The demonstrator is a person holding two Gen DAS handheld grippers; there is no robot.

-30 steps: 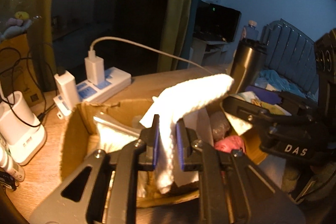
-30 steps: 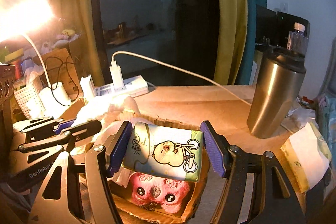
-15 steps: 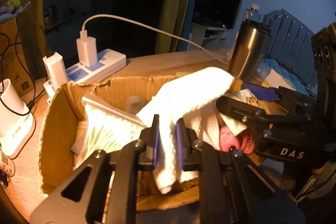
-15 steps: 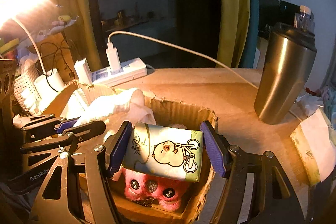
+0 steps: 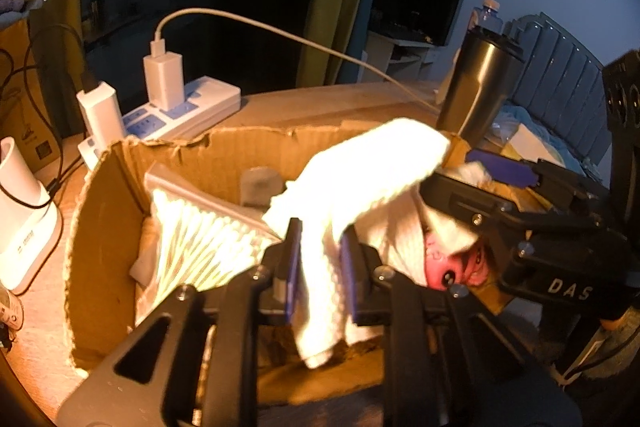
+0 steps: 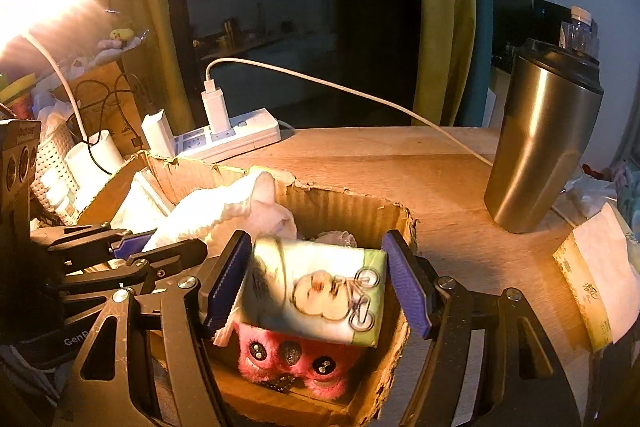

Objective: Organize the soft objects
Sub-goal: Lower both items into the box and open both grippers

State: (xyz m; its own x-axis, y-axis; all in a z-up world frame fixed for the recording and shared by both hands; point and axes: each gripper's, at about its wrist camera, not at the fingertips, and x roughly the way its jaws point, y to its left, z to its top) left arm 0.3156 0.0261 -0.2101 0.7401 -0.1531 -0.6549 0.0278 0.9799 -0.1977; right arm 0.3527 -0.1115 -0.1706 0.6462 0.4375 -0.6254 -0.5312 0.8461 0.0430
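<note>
A torn cardboard box (image 5: 104, 239) (image 6: 352, 203) stands on the wooden table. My left gripper (image 5: 320, 267) is shut on a white knitted cloth (image 5: 360, 179) and holds it over the box's middle. My right gripper (image 6: 316, 287) stands over the box's right end. Its jaws have come apart, and a tissue pack (image 6: 316, 291) with a cartoon bicycle hangs tilted and blurred between them. Under it lies a pink plush toy (image 6: 292, 355) (image 5: 452, 263). A bag of cotton swabs (image 5: 200, 235) leans in the box's left part.
A steel tumbler (image 6: 540, 139) stands on the table to the right of the box. A white power strip (image 6: 228, 139) with chargers and a cable lies behind it. A white stand (image 5: 20, 219) stands at the left. Another tissue pack (image 6: 596, 275) lies at the far right.
Both grippers have come down closer over the box. The right gripper's jaws have opened and the tissue pack tilts loose between them. The left gripper still holds the cloth.
</note>
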